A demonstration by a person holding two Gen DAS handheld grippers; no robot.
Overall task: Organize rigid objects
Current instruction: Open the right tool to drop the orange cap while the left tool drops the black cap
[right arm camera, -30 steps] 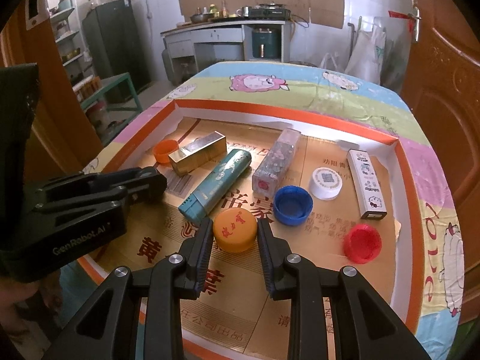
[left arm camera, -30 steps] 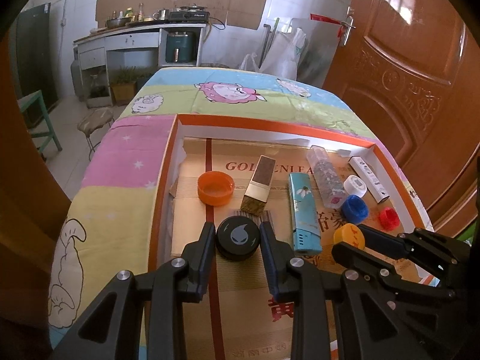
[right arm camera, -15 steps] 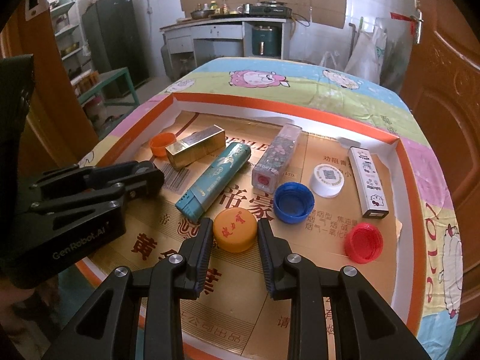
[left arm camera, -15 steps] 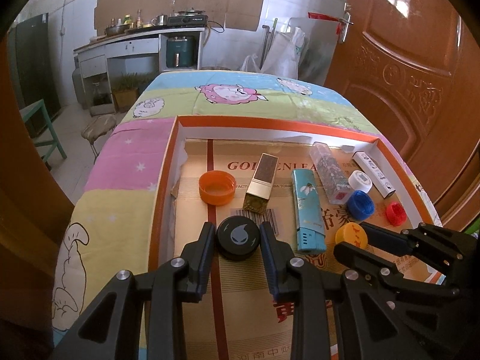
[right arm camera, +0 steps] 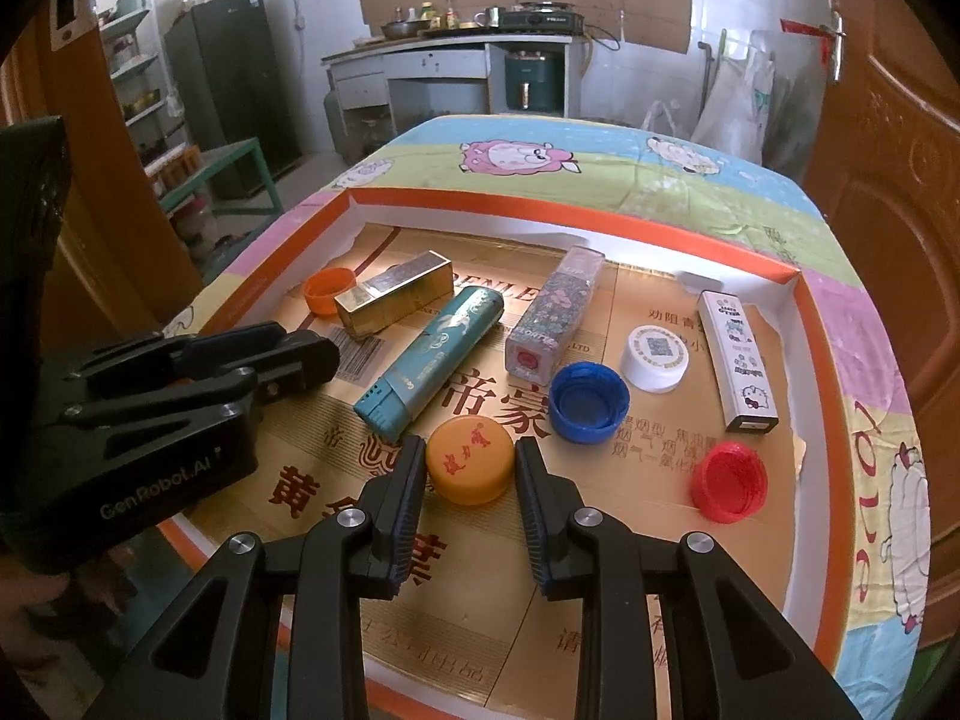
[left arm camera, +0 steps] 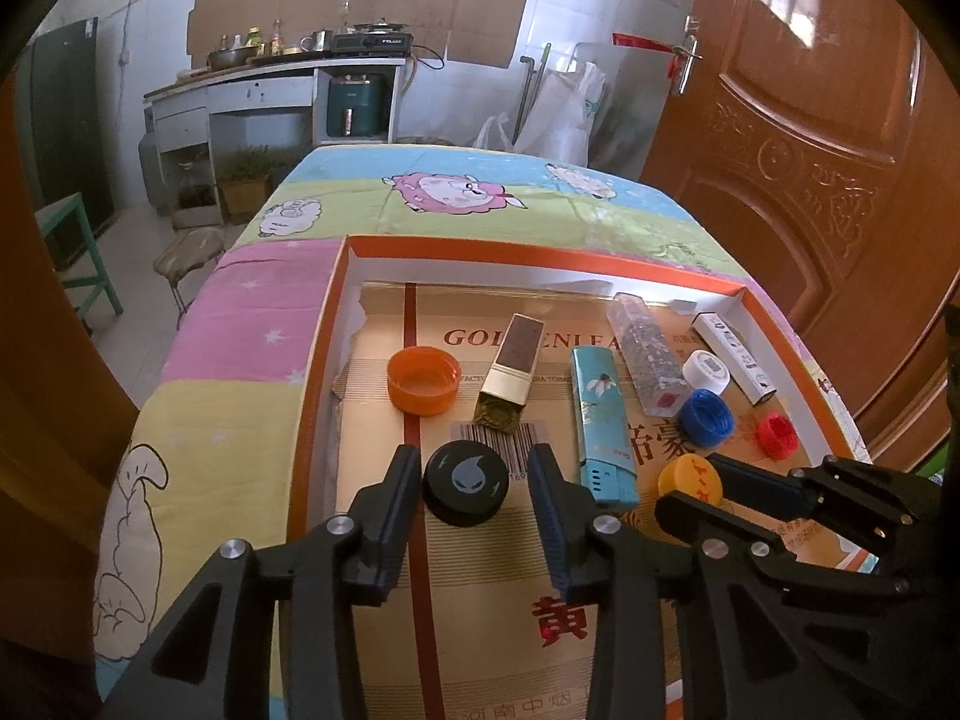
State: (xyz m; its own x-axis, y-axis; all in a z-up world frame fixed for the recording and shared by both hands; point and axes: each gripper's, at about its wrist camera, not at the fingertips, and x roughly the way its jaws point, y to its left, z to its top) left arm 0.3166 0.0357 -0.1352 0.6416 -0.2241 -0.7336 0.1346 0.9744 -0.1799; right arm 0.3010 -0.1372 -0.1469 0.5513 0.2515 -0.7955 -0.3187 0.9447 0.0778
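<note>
Black cap [left arm camera: 465,483] is sitting between the left gripper [left arm camera: 474,480] fingers, spread, at the tray's [left arm camera: 600,258] six o'clock; the right gripper [right arm camera: 471,471] is flanking the yellow cap [right arm camera: 471,461], contact unclear. Closing squarely across each rim should prevent slipping.

My left gripper [left arm camera: 474,480]: matte black plastic, angular struts, silver round screws, ribbed finger pads [left arm camera: 401,483]. My right gripper [right arm camera: 471,474]: same black build, blue-tinged ribbing. White "GenRobot.AI" lettering on left housing.
</note>
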